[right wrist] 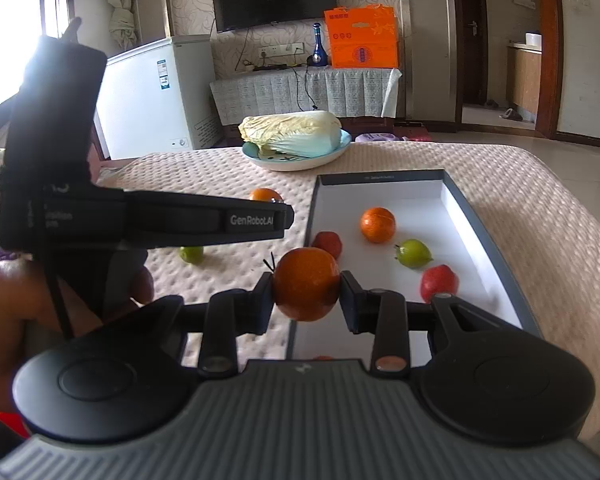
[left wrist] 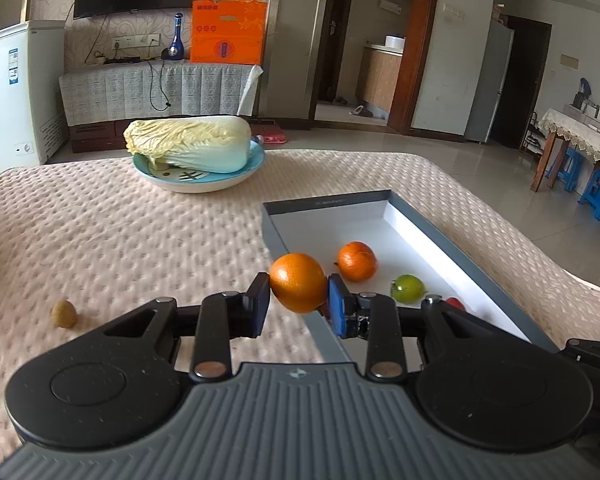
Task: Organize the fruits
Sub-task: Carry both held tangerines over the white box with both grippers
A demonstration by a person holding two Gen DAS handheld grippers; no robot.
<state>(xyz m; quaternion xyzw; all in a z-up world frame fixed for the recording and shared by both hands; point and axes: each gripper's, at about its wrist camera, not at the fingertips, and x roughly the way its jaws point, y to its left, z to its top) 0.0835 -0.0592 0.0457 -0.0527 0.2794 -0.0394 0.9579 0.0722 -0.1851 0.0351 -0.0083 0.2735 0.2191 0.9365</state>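
My left gripper (left wrist: 299,293) is shut on an orange (left wrist: 298,288), held just above the near left rim of a grey tray (left wrist: 420,220) with a white floor. In that tray lie another orange (left wrist: 357,261), a green fruit (left wrist: 408,288) and a red fruit (left wrist: 455,303), the last partly hidden. My right gripper (right wrist: 306,294) is shut on a second orange (right wrist: 306,288) above the tray's (right wrist: 496,224) near left corner. The right wrist view shows an orange (right wrist: 377,224), a green fruit (right wrist: 413,253) and two red fruits (right wrist: 439,281) in the tray. The left gripper (right wrist: 282,210) reaches in from the left.
A cabbage (left wrist: 192,142) lies on a blue-rimmed plate (left wrist: 198,184) at the table's far side. A small brown fruit (left wrist: 63,313) sits on the pink quilted cover at left, and a green fruit (right wrist: 192,254) lies left of the tray. A person's hand (right wrist: 4,312) holds the left gripper.
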